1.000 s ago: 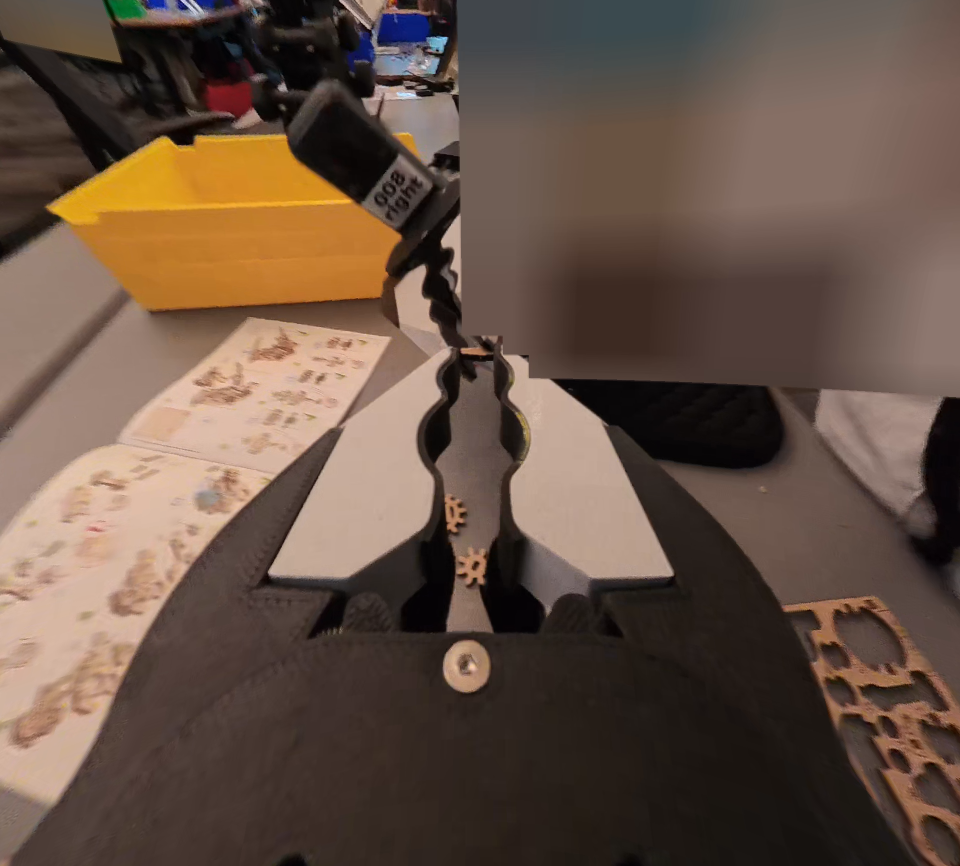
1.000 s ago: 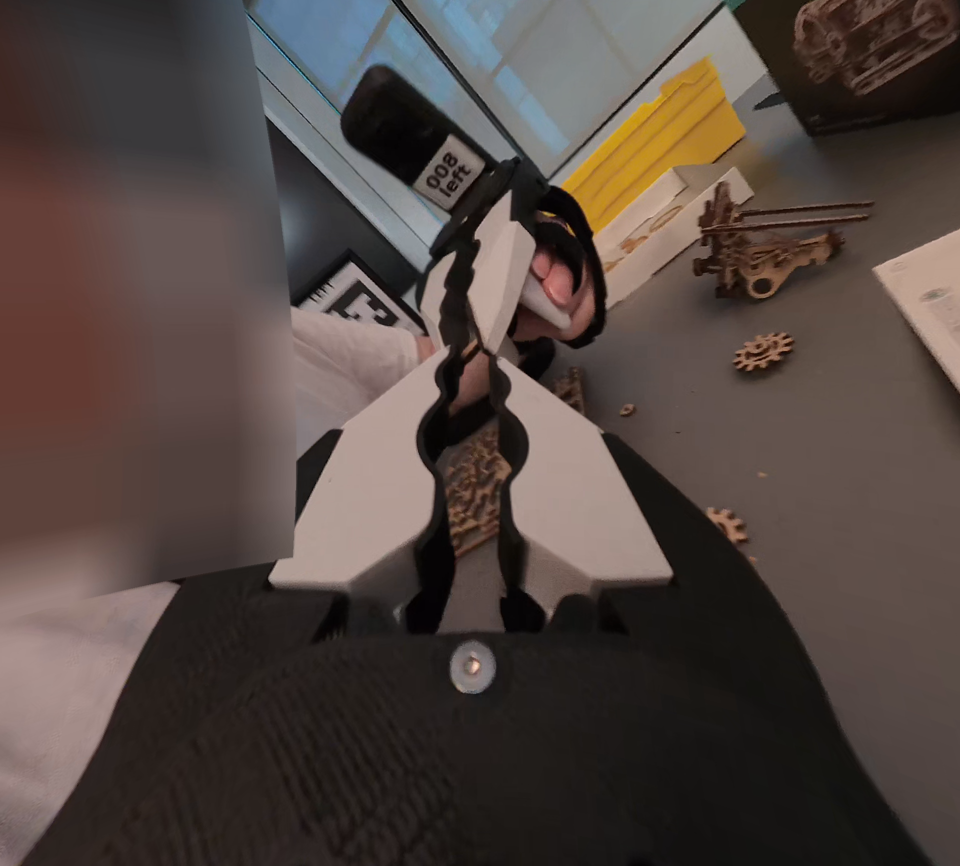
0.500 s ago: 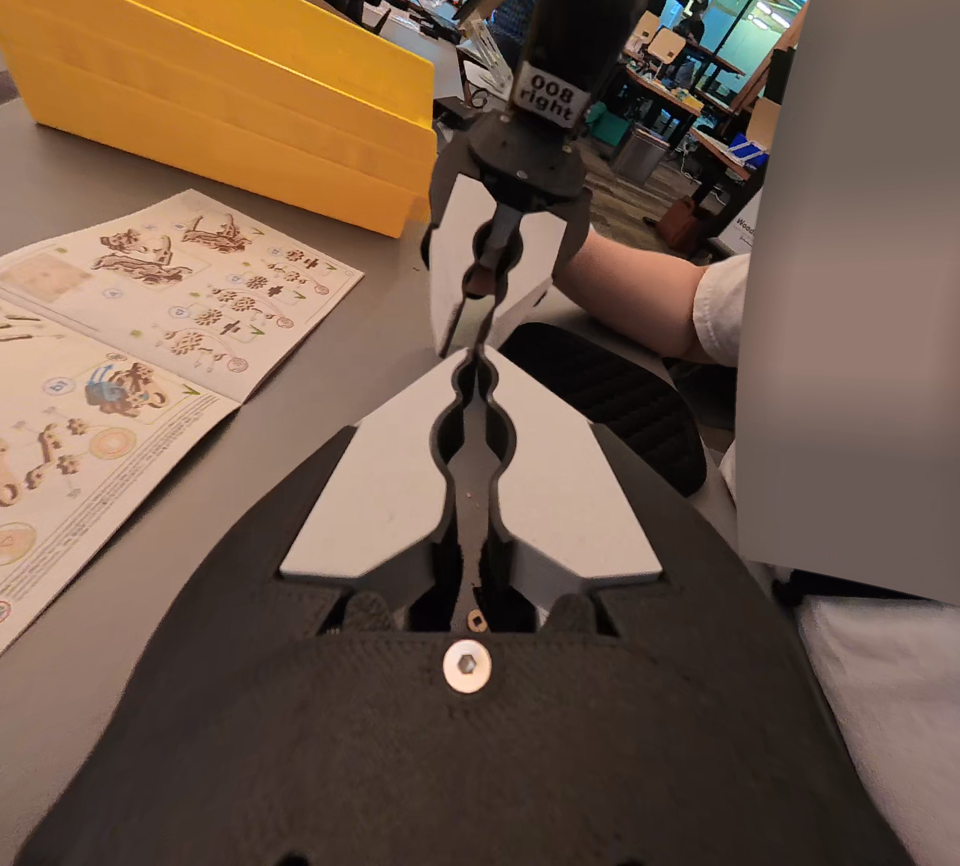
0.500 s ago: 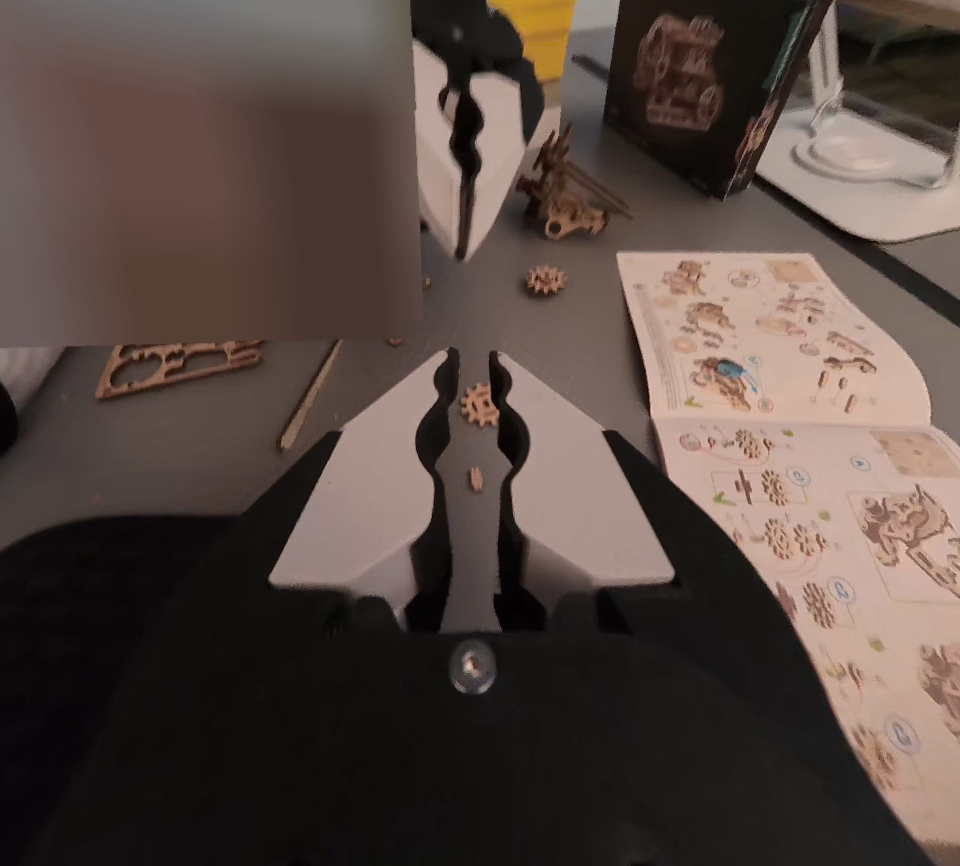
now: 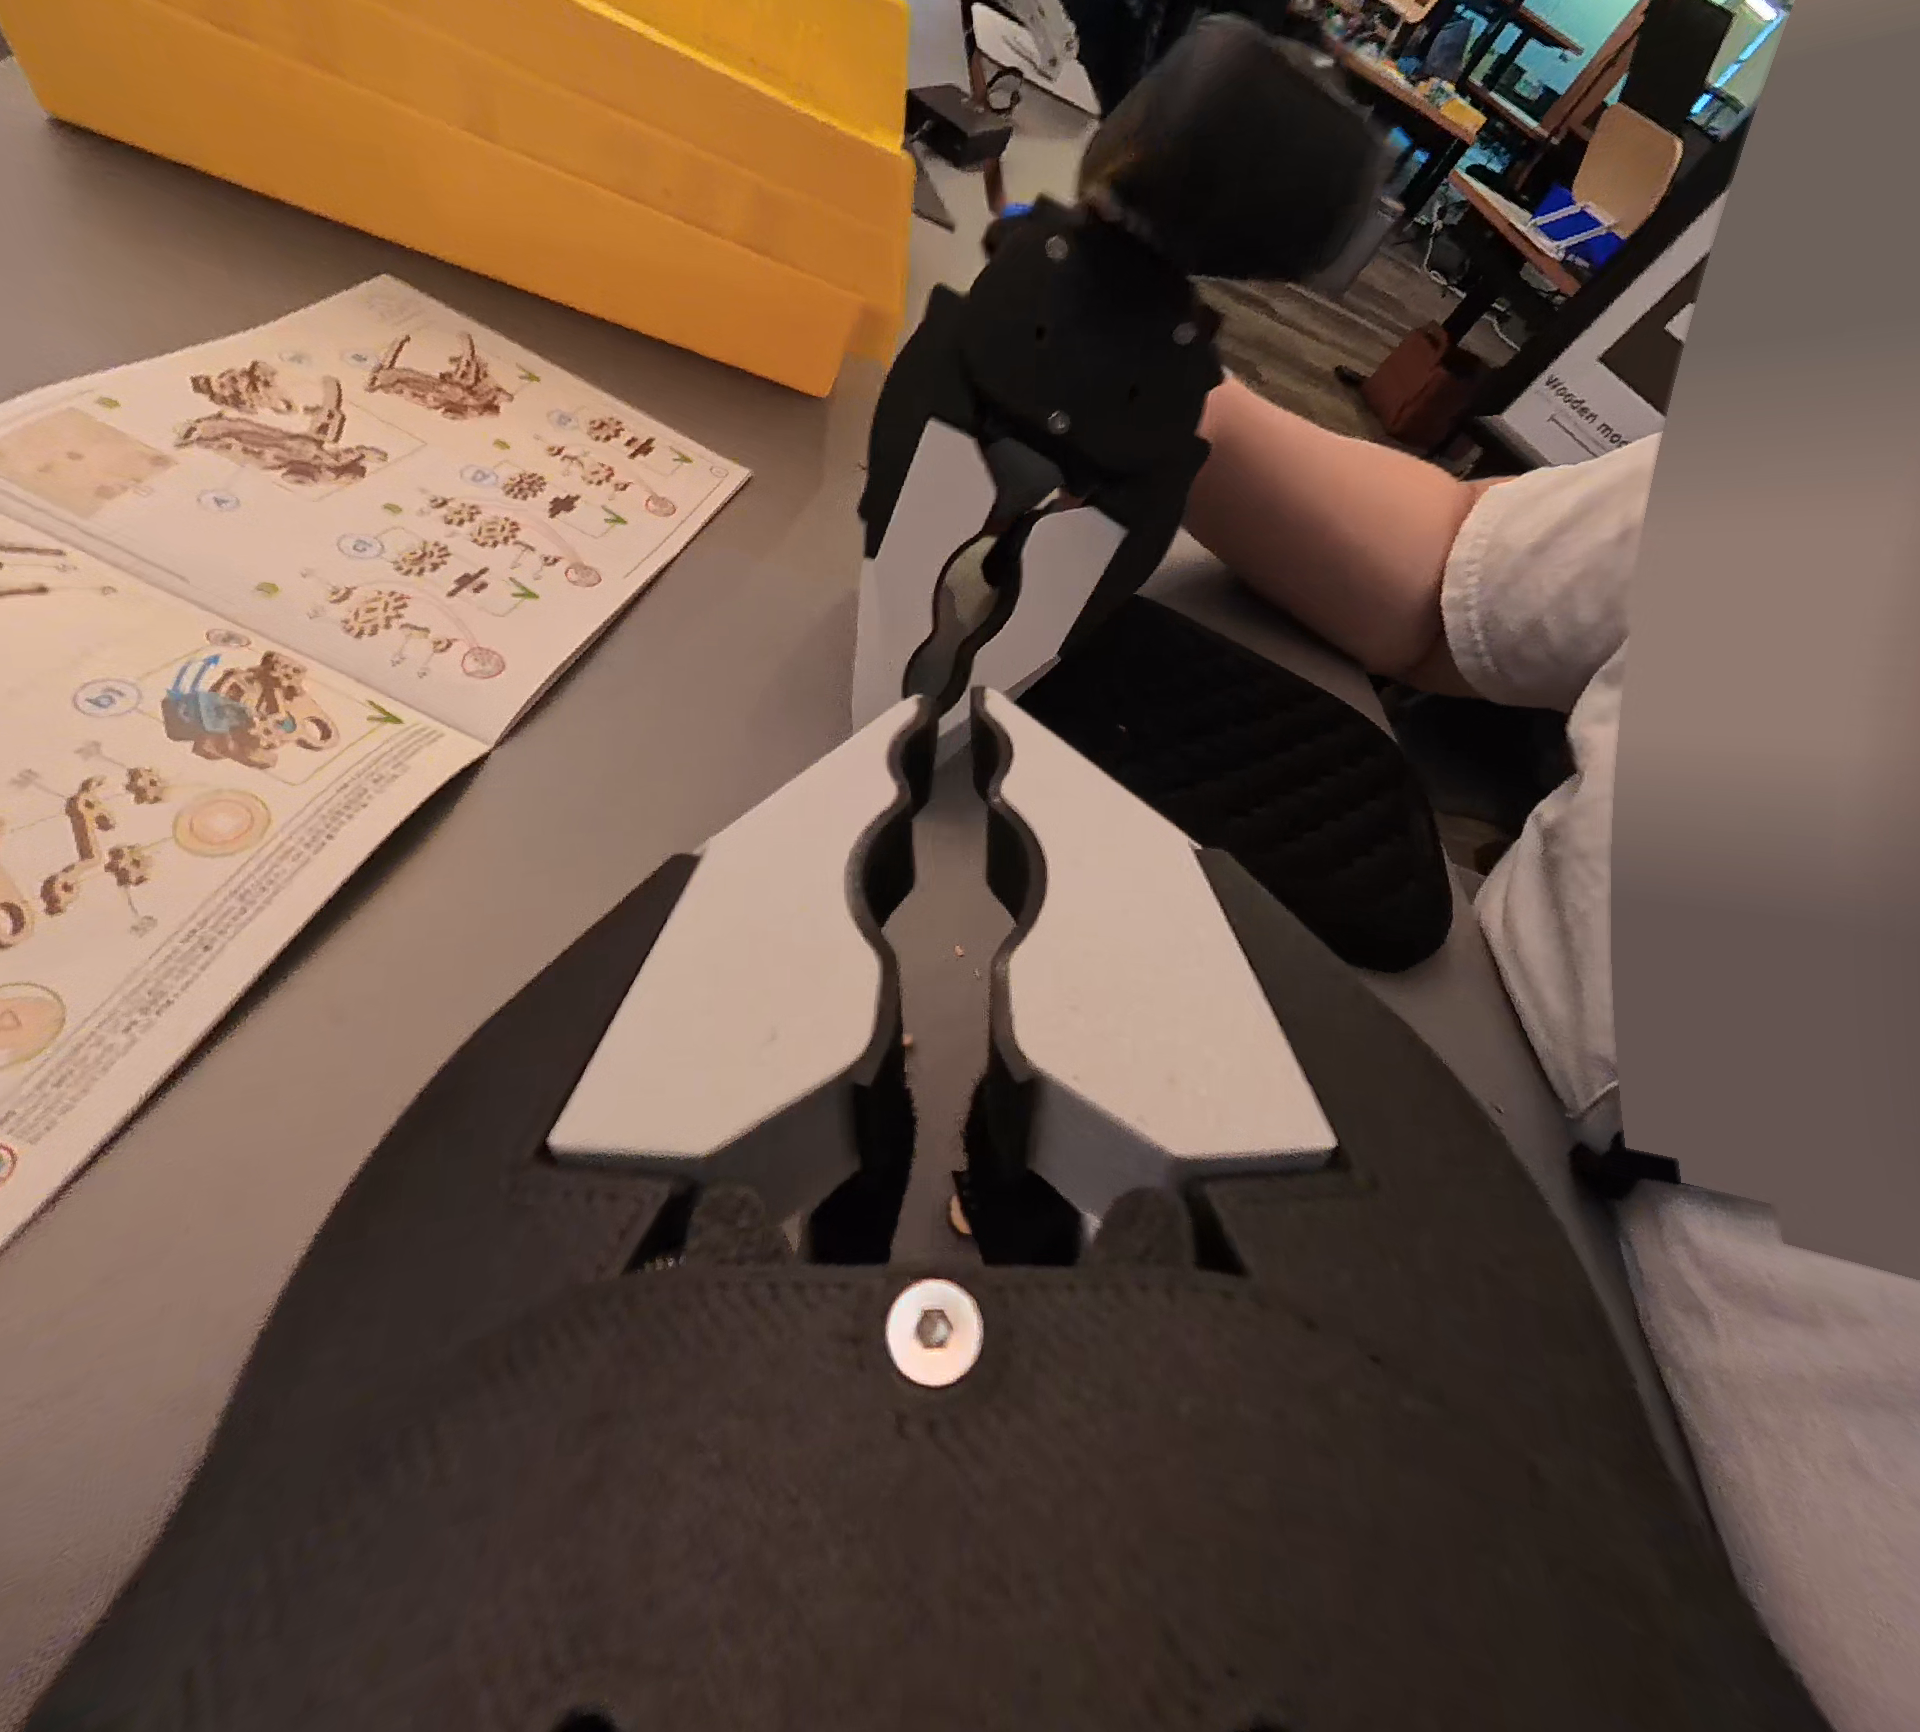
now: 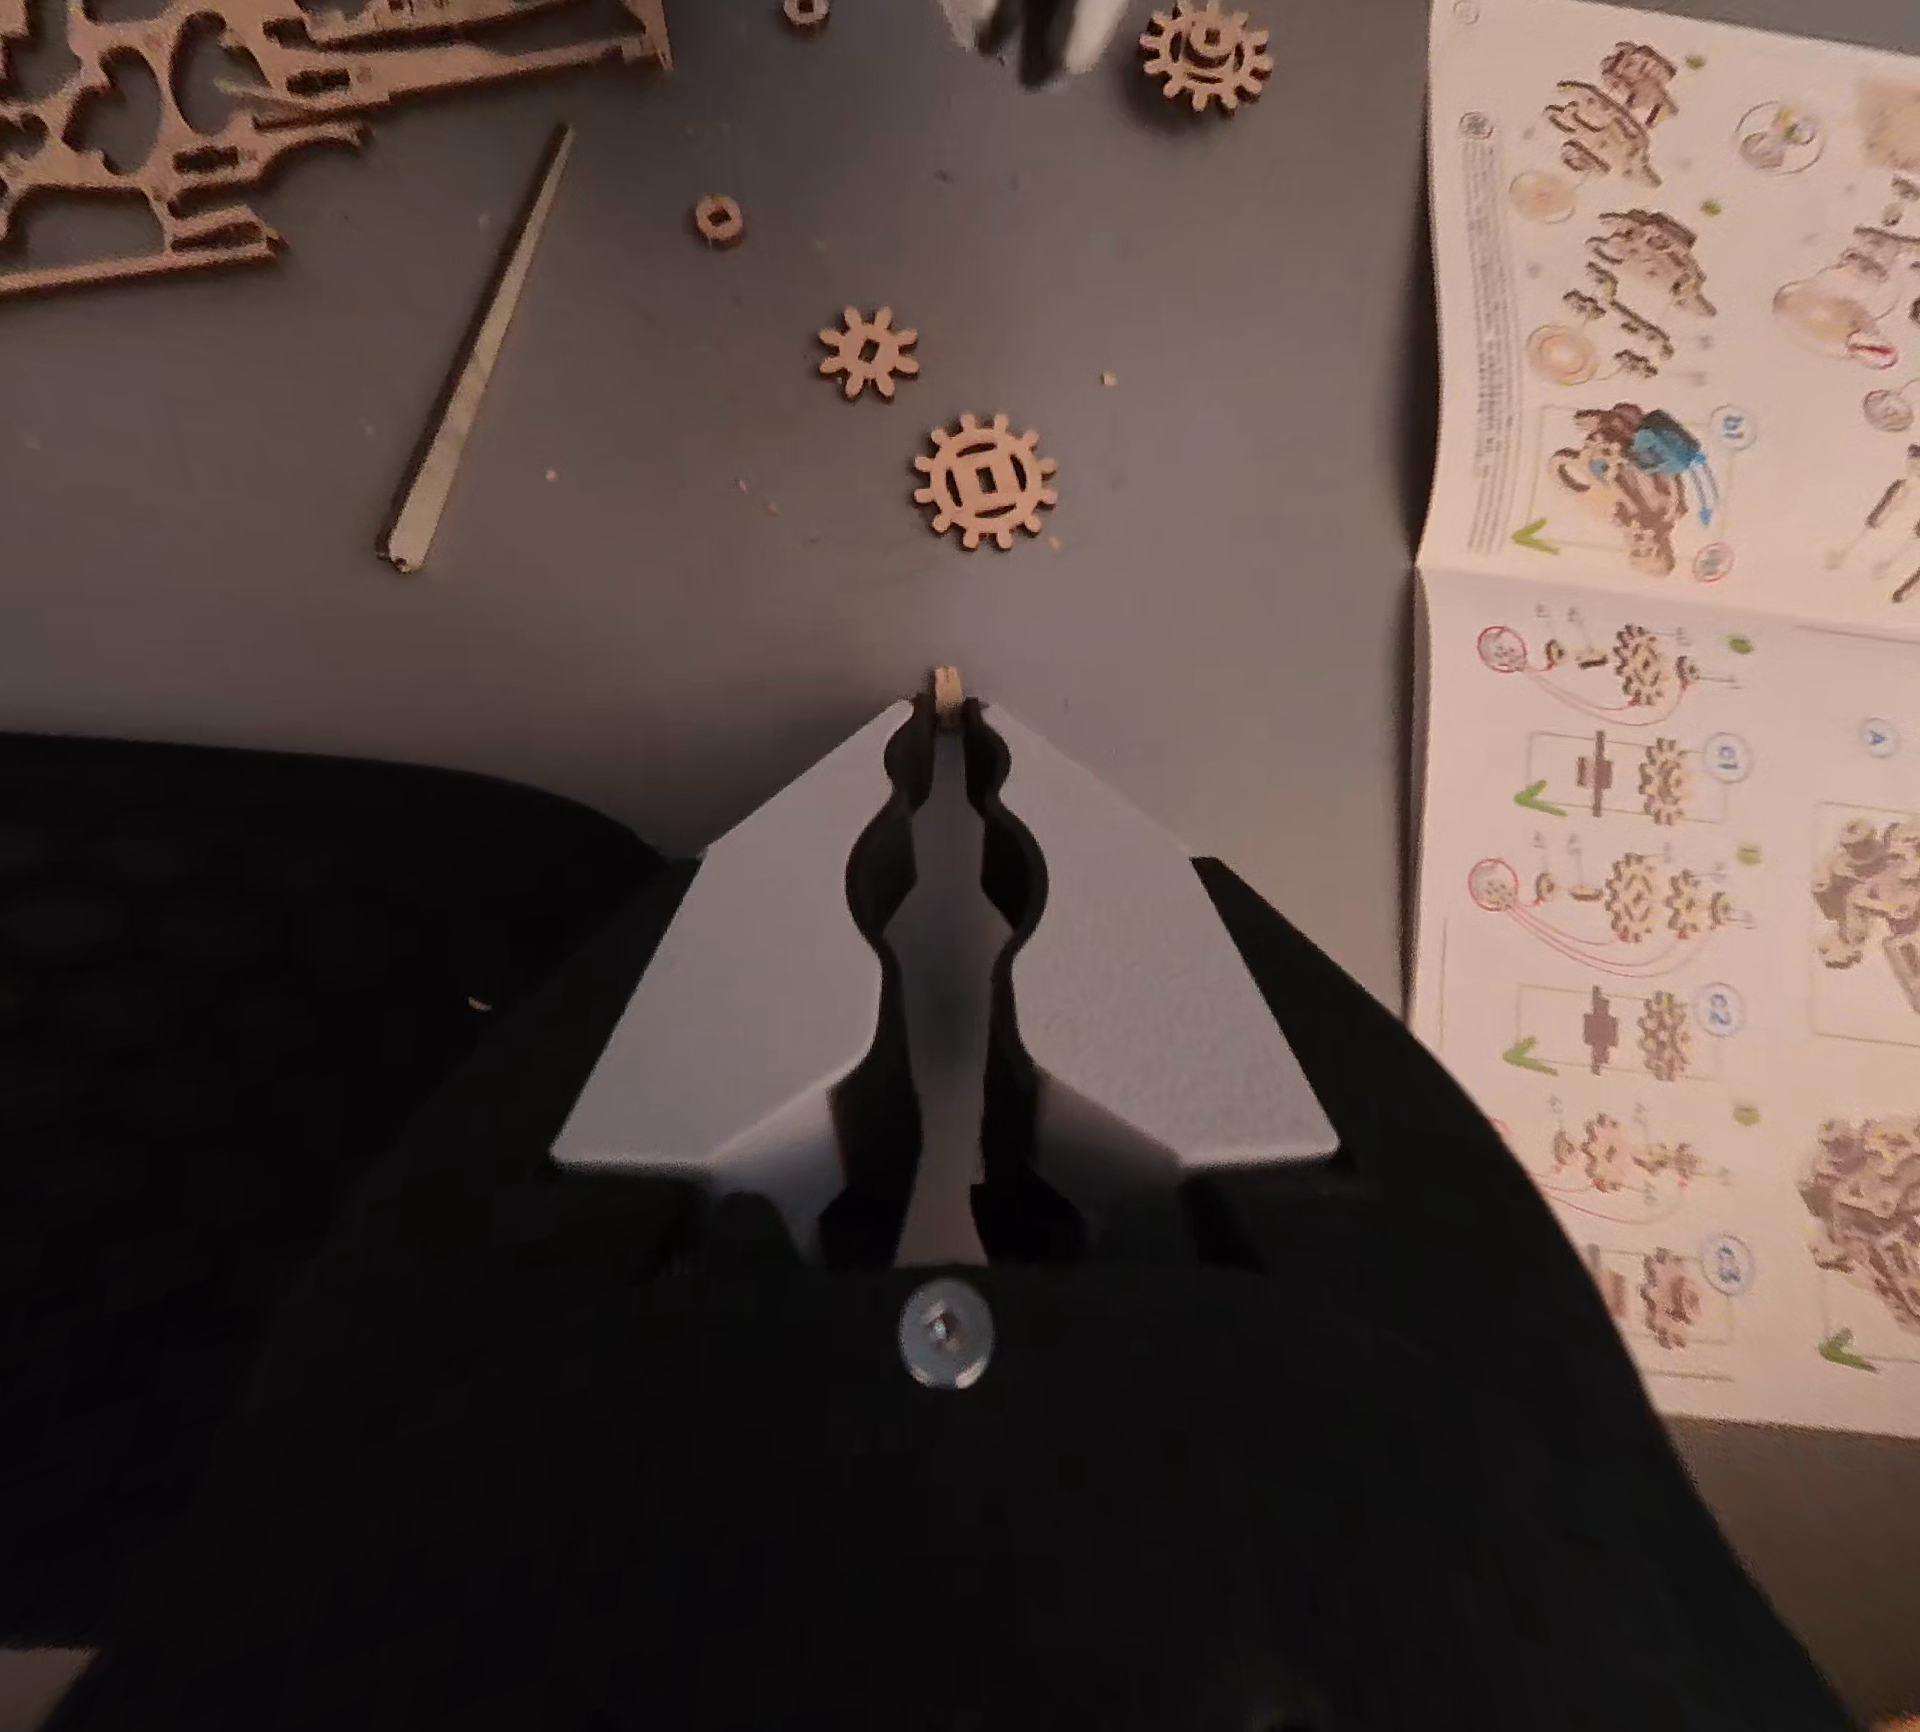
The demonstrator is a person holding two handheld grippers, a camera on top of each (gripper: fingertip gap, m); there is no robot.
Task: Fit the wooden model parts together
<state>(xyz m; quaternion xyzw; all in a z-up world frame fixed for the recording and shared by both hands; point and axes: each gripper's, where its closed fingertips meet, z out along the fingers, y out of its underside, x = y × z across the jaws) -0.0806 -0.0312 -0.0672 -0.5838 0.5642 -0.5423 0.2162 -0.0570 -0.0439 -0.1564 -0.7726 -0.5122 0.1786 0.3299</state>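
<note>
My right gripper (image 6: 945, 716) points down at the grey table and is shut on a small wooden peg (image 6: 945, 688) that sticks out past its tips. Ahead of it lie two wooden gears, a round one (image 6: 985, 482) and a star-shaped one (image 6: 868, 352), with a third (image 6: 1205, 53) farther off. My left gripper (image 5: 949, 703) is open by a narrow gap with nothing between the fingers; it also shows at the top of the right wrist view (image 6: 1029, 51). In the left wrist view the right gripper (image 5: 935, 674) hangs just ahead of my left tips.
A cut-out wooden sheet (image 6: 260, 20), a thin wooden stick (image 6: 478, 352) and two small rings (image 6: 717, 220) lie to the left. An open instruction booklet (image 6: 1662, 643) lies right. A yellow bin (image 5: 520, 124), a black pad (image 5: 1247, 799) and a person's arm (image 5: 1351, 539) are nearby. My hands' fingertips stand some 10 cm from each other.
My right gripper has tipped down to the table and closed on the small peg that lay between its open fingers. My left gripper has opened a little.
</note>
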